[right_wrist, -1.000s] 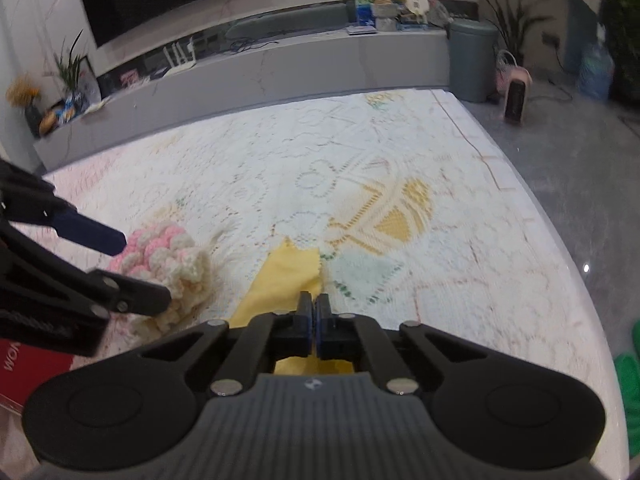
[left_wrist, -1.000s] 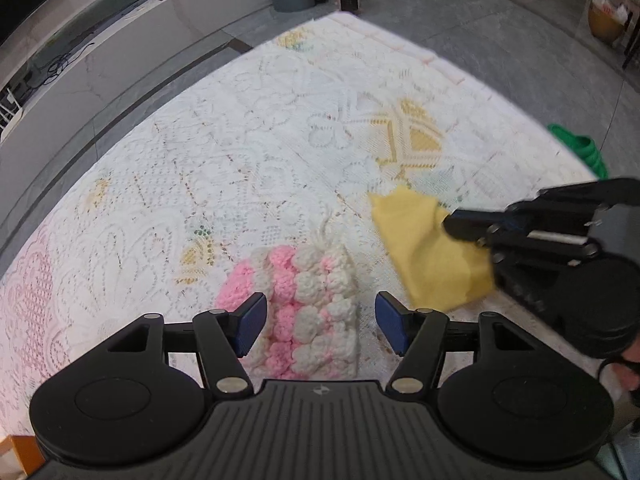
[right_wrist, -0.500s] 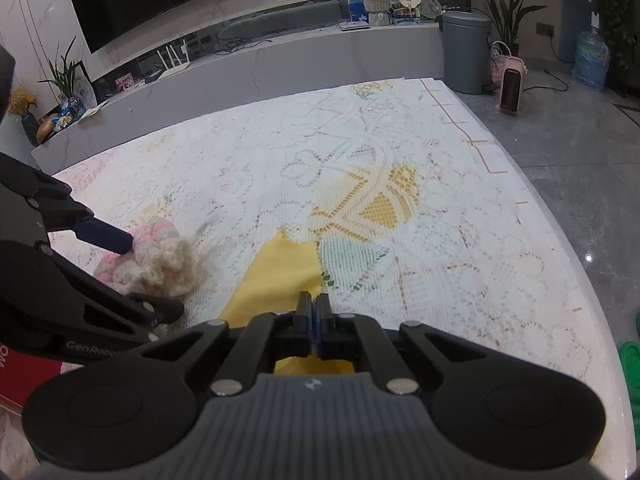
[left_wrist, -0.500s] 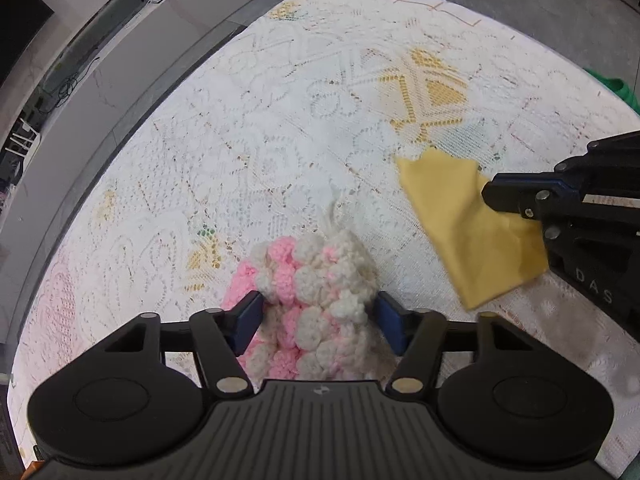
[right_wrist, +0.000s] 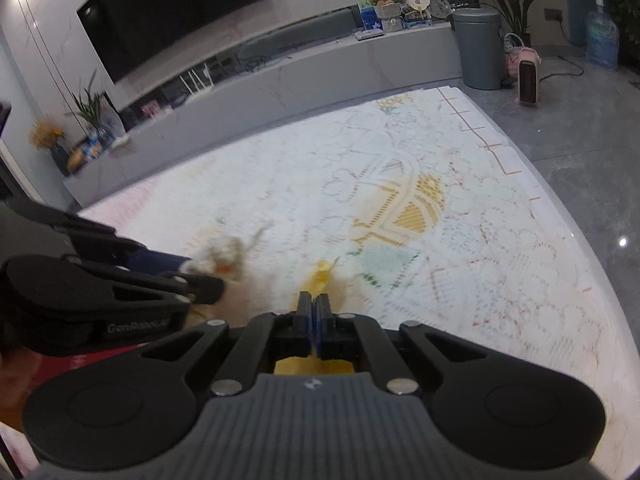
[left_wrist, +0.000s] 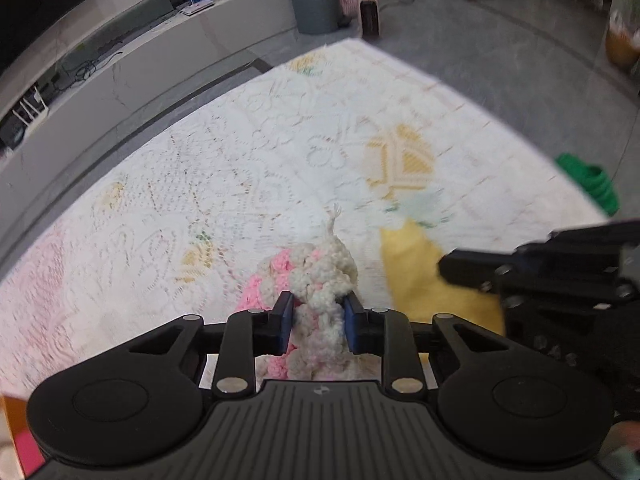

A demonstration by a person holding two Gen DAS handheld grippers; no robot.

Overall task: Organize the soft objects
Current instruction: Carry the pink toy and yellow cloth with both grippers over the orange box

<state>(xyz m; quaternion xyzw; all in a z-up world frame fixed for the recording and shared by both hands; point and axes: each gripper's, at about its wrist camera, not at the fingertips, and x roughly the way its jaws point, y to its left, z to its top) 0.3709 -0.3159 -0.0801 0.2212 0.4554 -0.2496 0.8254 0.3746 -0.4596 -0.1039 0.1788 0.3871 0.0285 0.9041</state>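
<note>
A pink and cream knitted piece (left_wrist: 308,276) is squeezed between the blue pads of my left gripper (left_wrist: 318,316), which is shut on it just above the lace-covered table (left_wrist: 240,168). It shows blurred in the right wrist view (right_wrist: 224,256). A yellow cloth (left_wrist: 424,280) lies to its right, with one edge pinched in my right gripper (right_wrist: 314,312), which is shut on it. The cloth (right_wrist: 320,276) pokes out beyond those fingers. The right gripper also shows in the left wrist view (left_wrist: 448,268).
A grey bin (right_wrist: 478,48) and a small pink heater (right_wrist: 528,80) stand on the floor past the table's far corner. A long grey TV bench (right_wrist: 280,80) runs behind the table. A green object (left_wrist: 592,180) lies on the floor at right.
My left gripper closed on the knitted piece and lifted it, bunching it up. My right gripper kept its hold on the yellow cloth and pulled it nearer.
</note>
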